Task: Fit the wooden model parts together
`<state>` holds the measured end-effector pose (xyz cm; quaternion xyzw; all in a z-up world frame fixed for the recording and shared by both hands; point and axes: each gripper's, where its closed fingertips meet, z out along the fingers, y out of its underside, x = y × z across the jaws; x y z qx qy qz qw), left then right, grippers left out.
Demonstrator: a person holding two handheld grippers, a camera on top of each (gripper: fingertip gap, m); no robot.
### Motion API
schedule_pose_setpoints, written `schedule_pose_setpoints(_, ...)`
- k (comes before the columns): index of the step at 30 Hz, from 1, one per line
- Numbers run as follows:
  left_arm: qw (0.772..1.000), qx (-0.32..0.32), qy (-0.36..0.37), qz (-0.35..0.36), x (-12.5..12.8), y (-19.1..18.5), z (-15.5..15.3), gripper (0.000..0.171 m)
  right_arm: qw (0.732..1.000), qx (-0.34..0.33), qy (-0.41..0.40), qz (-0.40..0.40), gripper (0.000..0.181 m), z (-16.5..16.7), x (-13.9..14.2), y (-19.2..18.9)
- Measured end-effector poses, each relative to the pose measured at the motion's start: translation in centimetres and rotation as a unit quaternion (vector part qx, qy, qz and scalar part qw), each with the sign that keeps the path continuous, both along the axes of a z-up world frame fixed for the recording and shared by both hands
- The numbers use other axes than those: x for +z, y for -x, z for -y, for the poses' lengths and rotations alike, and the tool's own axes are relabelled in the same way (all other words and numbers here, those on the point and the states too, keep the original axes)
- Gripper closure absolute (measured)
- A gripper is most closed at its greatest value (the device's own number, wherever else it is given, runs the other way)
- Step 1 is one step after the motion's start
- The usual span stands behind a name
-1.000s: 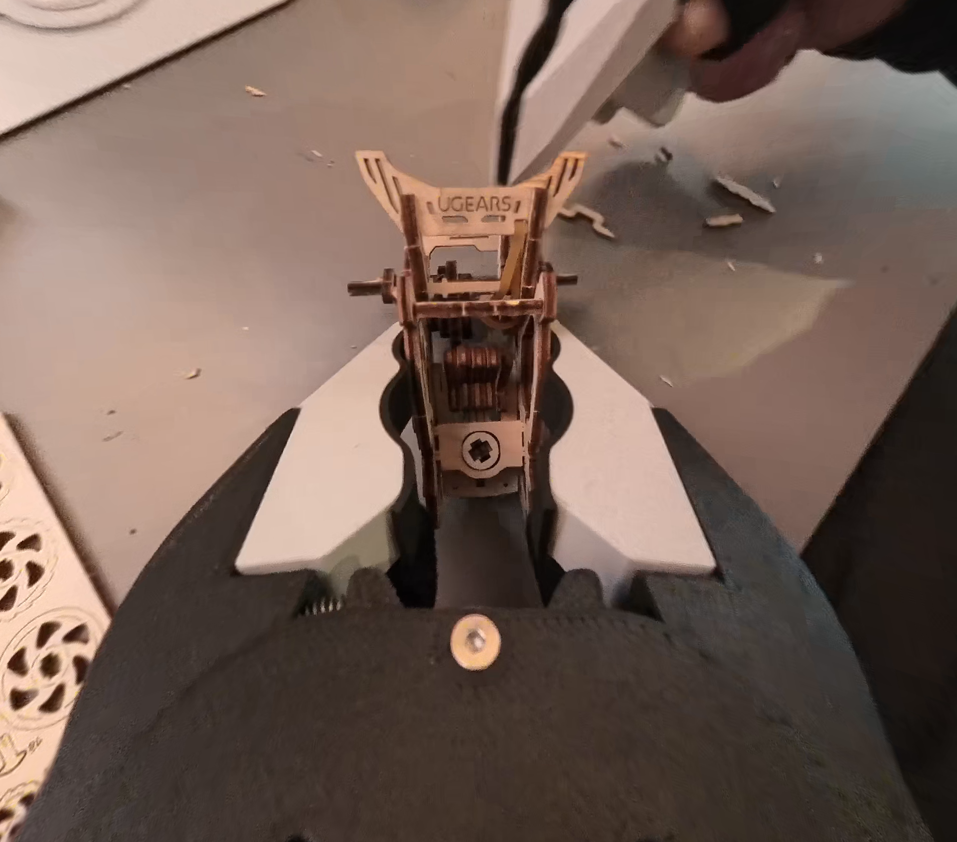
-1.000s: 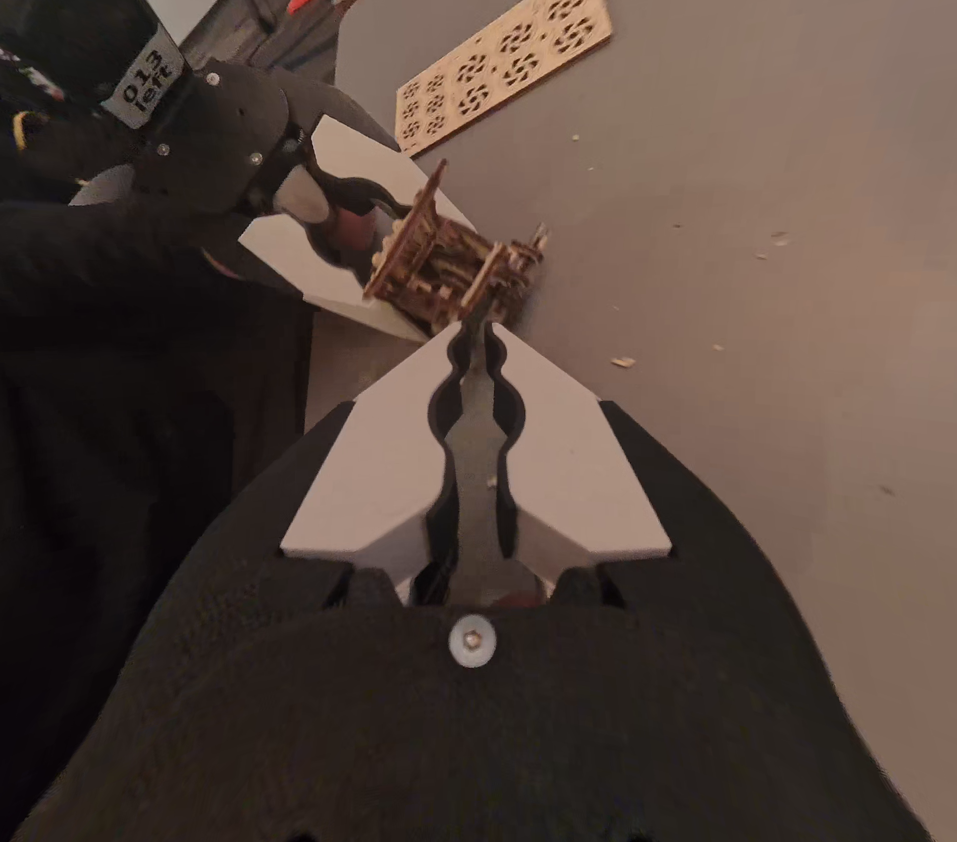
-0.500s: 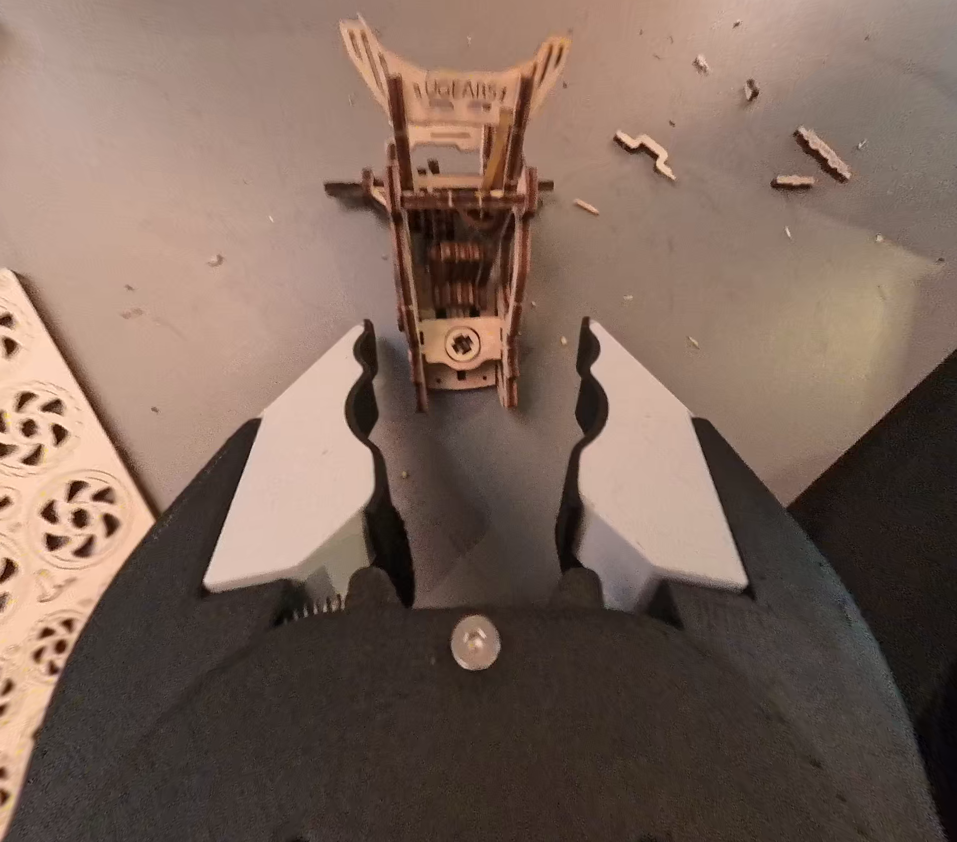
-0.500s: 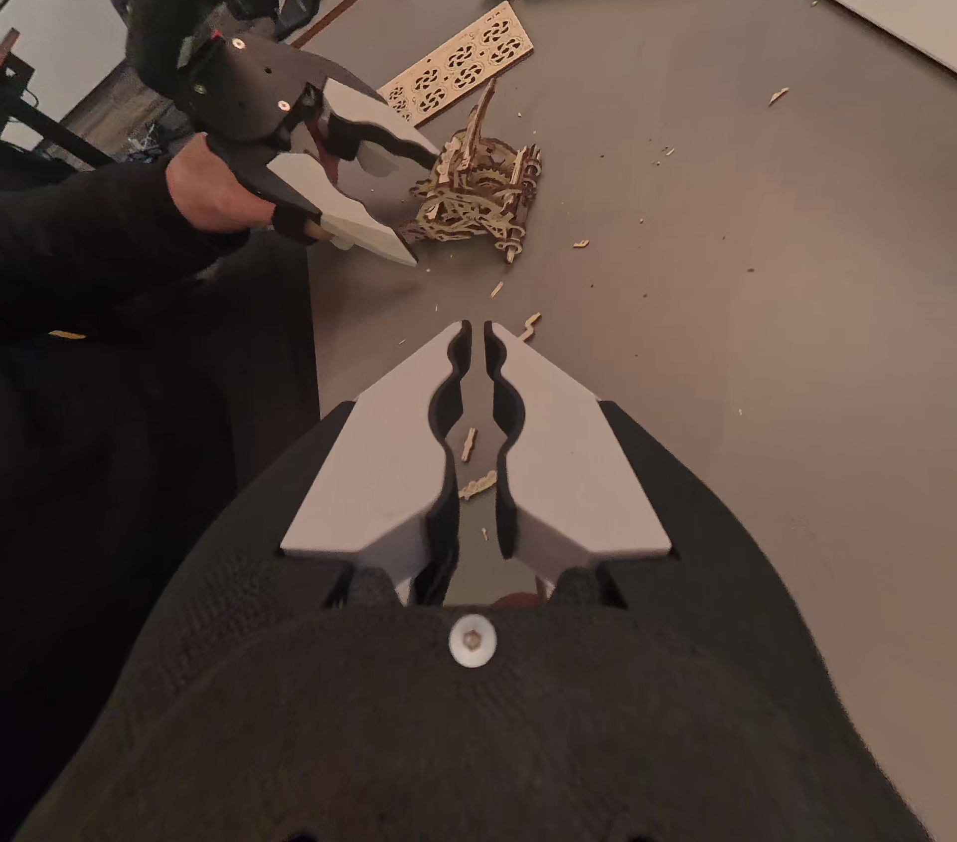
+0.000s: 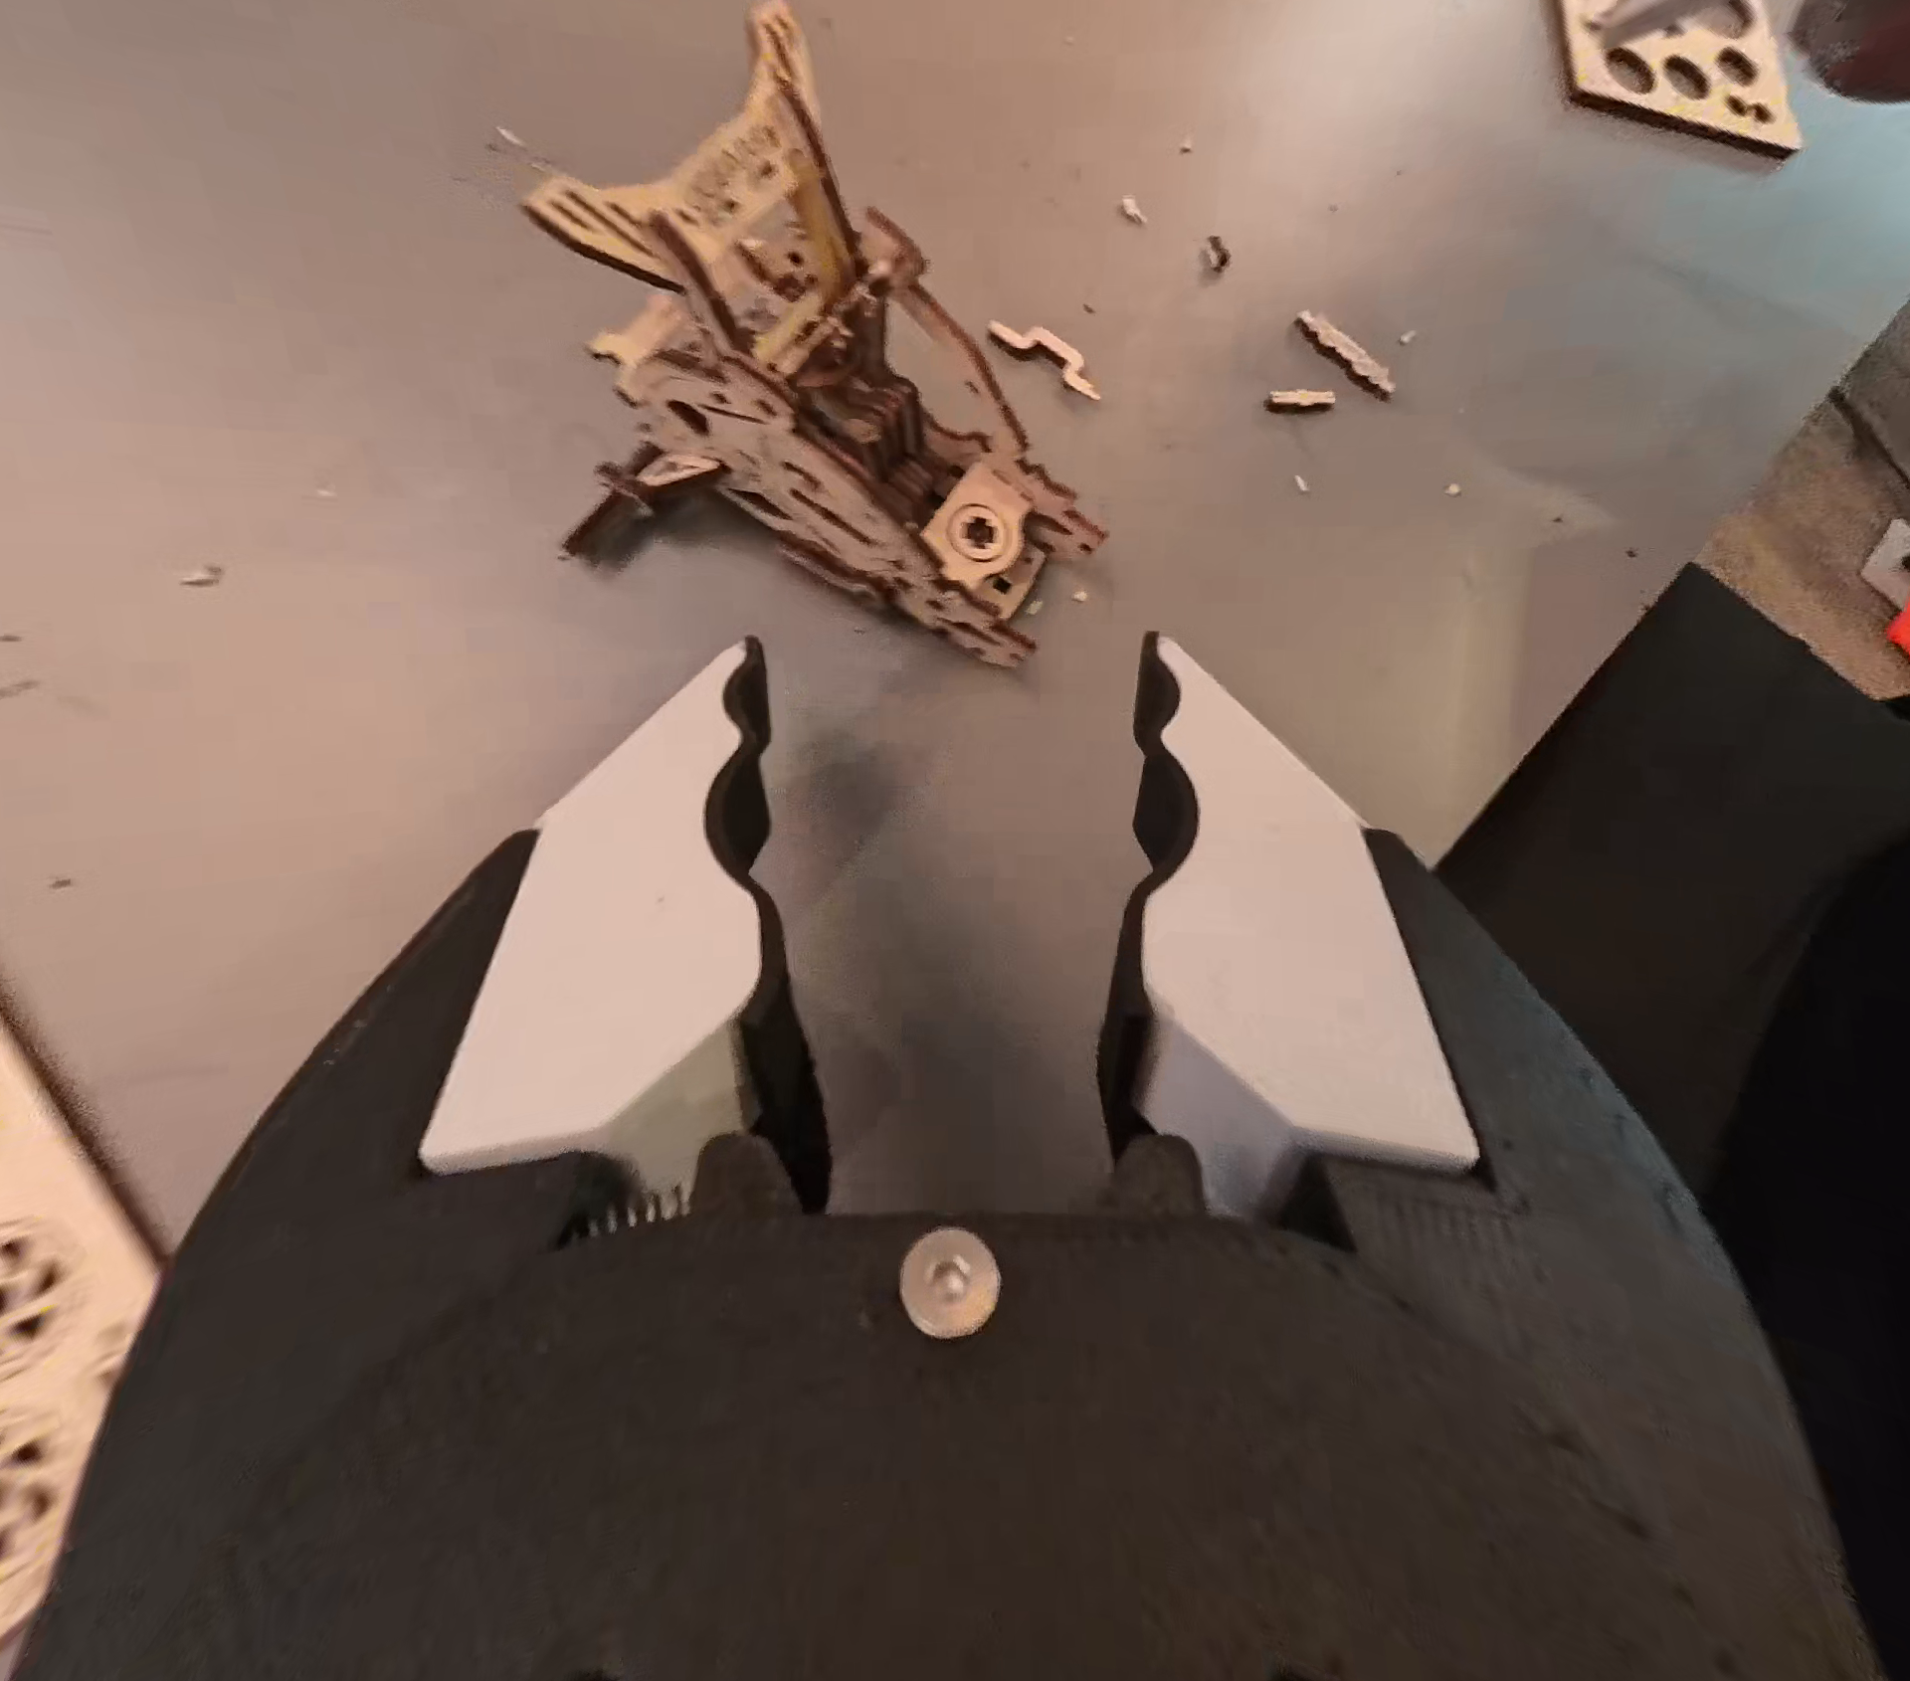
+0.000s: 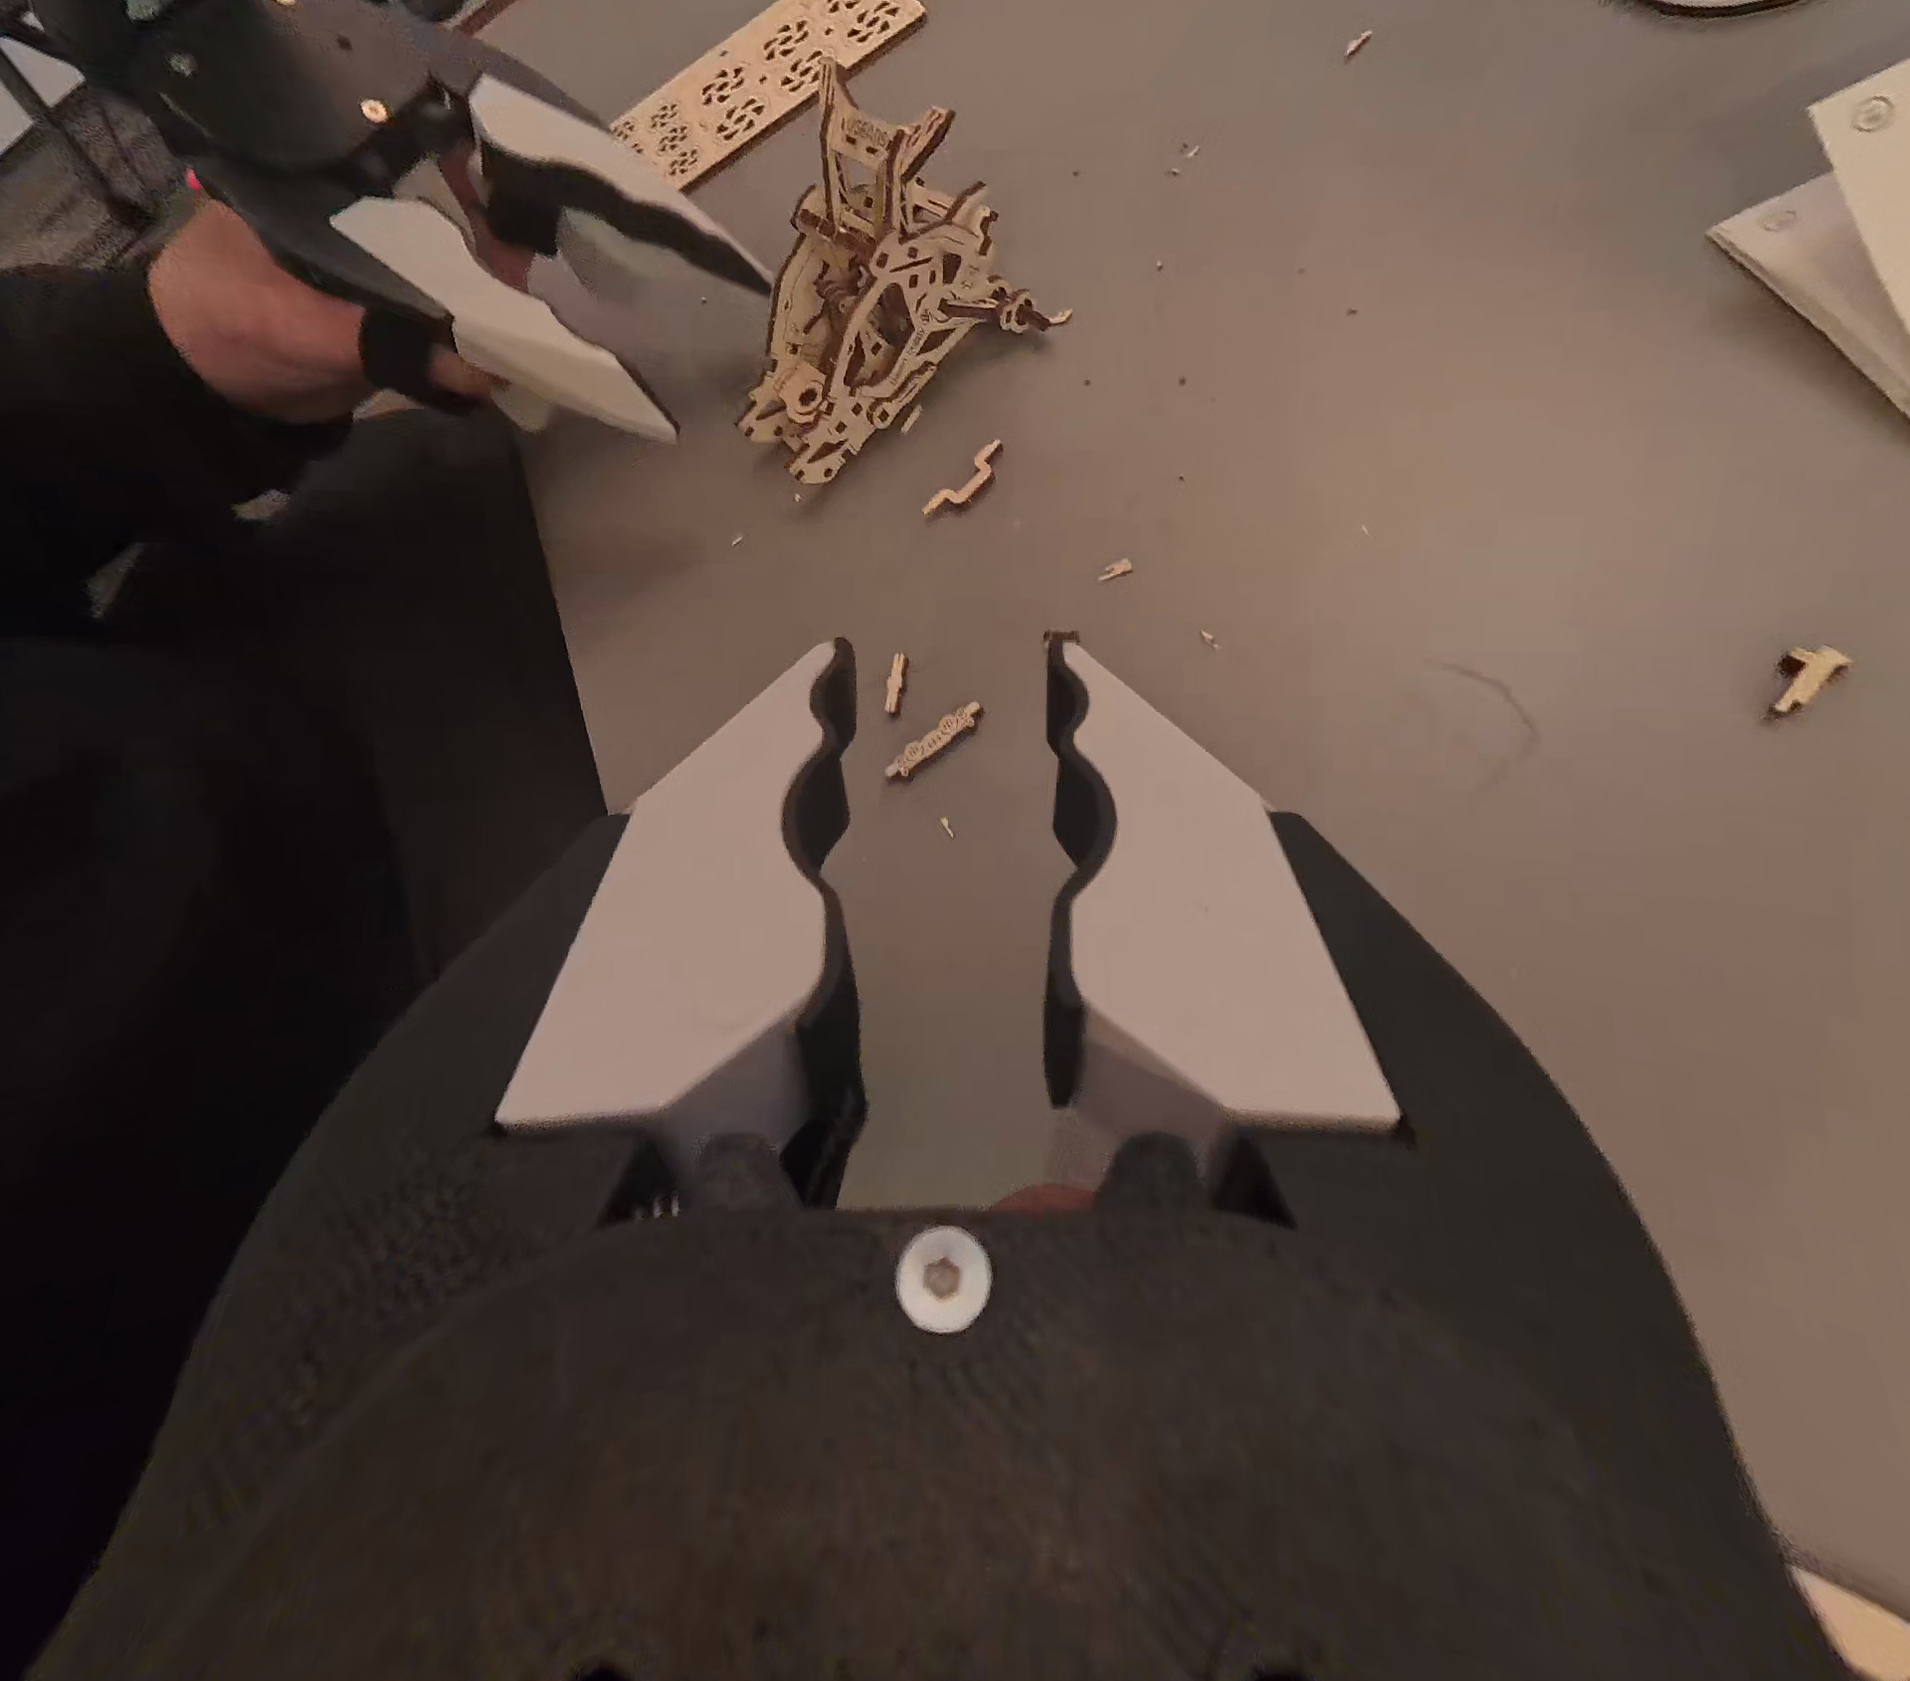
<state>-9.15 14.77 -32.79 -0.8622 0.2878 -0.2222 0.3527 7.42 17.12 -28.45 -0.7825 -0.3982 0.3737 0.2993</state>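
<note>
Beside wooden model (image 5: 827, 433), empty parted fingers (image 5: 661, 898)

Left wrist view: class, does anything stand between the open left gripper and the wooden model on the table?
Nothing visible does. The left gripper, jaws apart, faces the wooden model across a bare strip of grey table. Loose wooden scraps lie off to the right, outside that path.
</note>
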Motion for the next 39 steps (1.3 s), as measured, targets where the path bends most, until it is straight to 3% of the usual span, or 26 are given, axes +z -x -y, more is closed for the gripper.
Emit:
schedule_pose_setpoints(4,0.999,-0.026,-0.035,-0.023,0.8,1.1,-2.0,0.084,1.0,-0.007,-0.01,-0.006,0.151,0.5,0.1,-0.4)
schedule_pose_setpoints(8,0.996,-0.064,-0.025,-0.05,-0.5,1.4,-4.1,0.067,0.999,-0.017,-0.022,-0.016,0.152,0.6,0.2,-0.8)
schedule_pose_setpoints(13,0.996,-0.086,-0.002,-0.018,-1.1,0.1,-4.9,0.098,0.999,-0.036,-0.033,0.014,0.147,-0.3,-0.5,-2.5)
schedule_pose_setpoints(21,1.0,-0.008,-0.008,-0.012,-0.9,-1.3,-6.8,0.101,0.997,-0.057,-0.051,0.005,0.148,-3.5,0.9,-4.2)
schedule_pose_setpoints(26,0.998,0.0,-0.038,0.051,1.2,-0.9,-7.4,0.098,0.994,-0.085,-0.063,0.011,0.133,-5.7,1.1,-5.5)
schedule_pose_setpoints(29,0.997,-0.002,-0.059,0.05,2.3,0.3,-7.6,0.103,0.992,-0.098,-0.079,0.029,0.125,-7.2,0.9,-6.3)
schedule_pose_setpoints(35,0.994,-0.021,-0.099,0.035,3.1,1.4,-8.8,0.107,0.982,-0.141,-0.12,0.049,0.109,-13.3,1.6,-7.6)
schedule_pose_setpoints(39,0.993,-0.012,-0.091,0.07,3.0,1.9,-10.4,0.106,0.973,-0.163,-0.141,0.088,0.104,-18.1,1.1,-9.2)
